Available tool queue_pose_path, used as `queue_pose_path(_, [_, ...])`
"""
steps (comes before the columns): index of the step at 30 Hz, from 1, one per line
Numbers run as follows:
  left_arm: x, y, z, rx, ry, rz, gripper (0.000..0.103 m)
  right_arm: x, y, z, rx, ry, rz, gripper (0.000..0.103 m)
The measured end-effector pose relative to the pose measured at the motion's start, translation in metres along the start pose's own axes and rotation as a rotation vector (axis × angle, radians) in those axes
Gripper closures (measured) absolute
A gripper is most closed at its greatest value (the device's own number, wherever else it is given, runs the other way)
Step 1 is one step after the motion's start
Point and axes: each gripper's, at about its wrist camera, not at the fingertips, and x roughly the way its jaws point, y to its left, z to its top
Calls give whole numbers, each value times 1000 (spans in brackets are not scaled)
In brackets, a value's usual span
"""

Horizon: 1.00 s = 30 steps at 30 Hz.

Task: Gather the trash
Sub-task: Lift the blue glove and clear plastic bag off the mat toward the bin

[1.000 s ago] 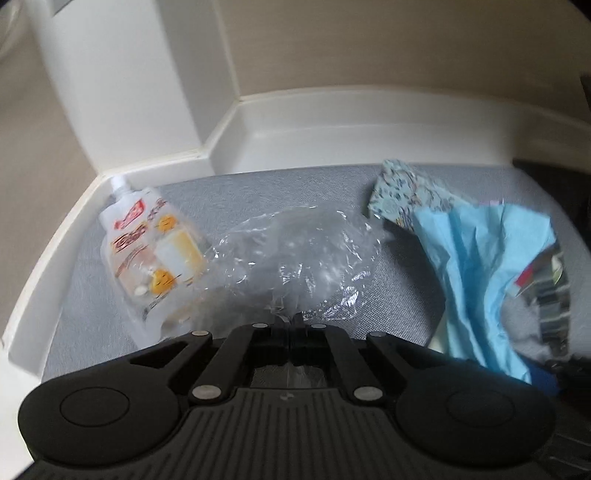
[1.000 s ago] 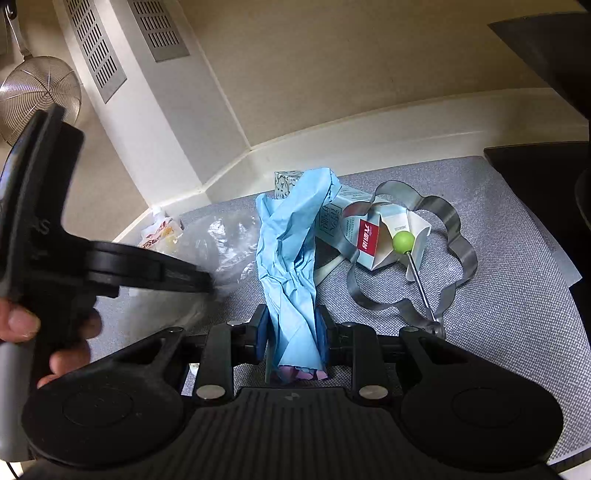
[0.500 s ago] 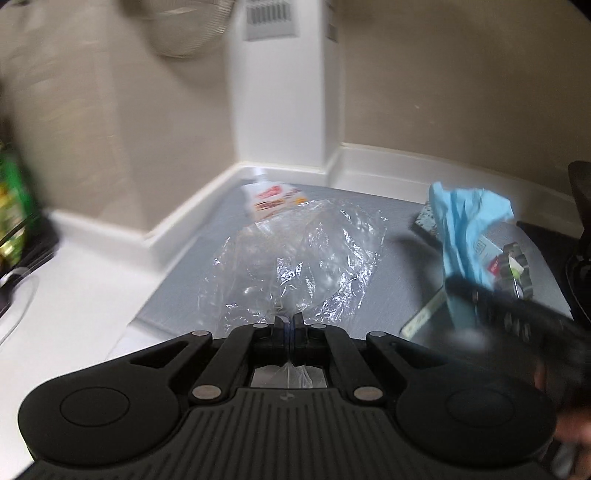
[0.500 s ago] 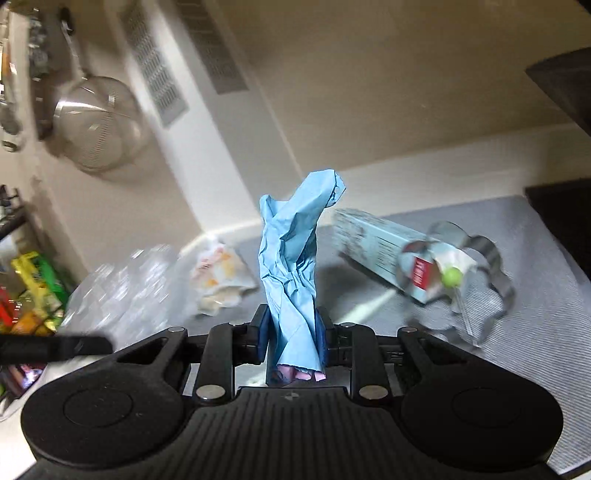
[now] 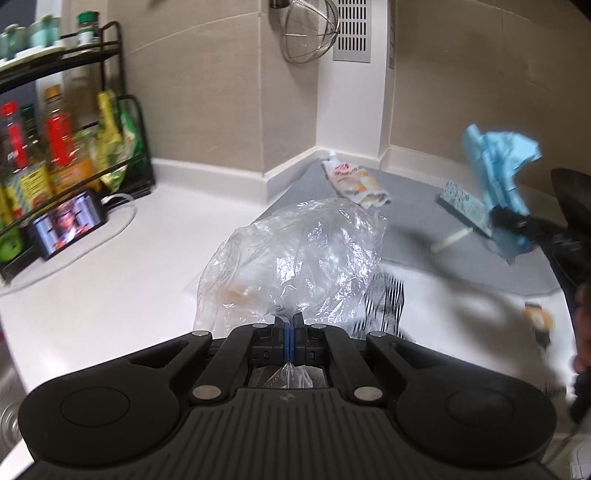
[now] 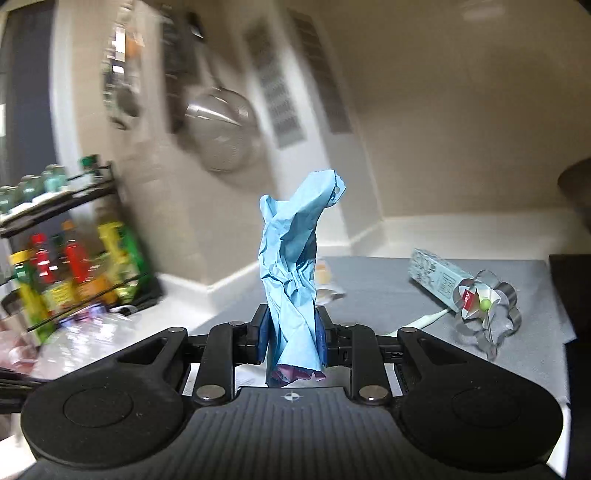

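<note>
Clear bag is pinched at its gathered edge in the left gripper, jaws fully closed on the film, and the bag balloons away from them, far and a touch left, hanging over the white table with its mouth not visible from here. Blue paper stands straight up out of the right gripper, jaws narrow and clamped on its lower end, long axis running far along the fingers. From the left view that paper sits to the right of the bag and well apart from it, so the coming move, I'd judge, turns on bringing paper leftward to the bag, lengthwise. The right hand is the nearer one for that. Out on the grey mat more trash waits: a pouch at the far corner, a carton lying on its side at right, mouth against a metal flower ring. Spice rack far left, strainer on the wall.
</note>
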Motion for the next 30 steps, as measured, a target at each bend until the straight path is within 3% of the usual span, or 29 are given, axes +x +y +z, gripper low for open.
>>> queue_pose_path(9, [-55, -1, -76, 13, 44, 2, 103, -109, 41, -29, -63, 10, 53, 76])
queue_pose_path(15, [-78, -3, -127, 5, 100, -8, 103, -161, 59, -68, -118, 92, 52, 76])
queue_pose_path(21, [-86, -7, -164, 6, 150, -5, 103, -185, 72, -105, -122, 207, 52, 76])
queue_pose_path(30, [-99, -17, -171, 24, 125, -16, 103, -193, 86, -126, -100, 276, 50, 76])
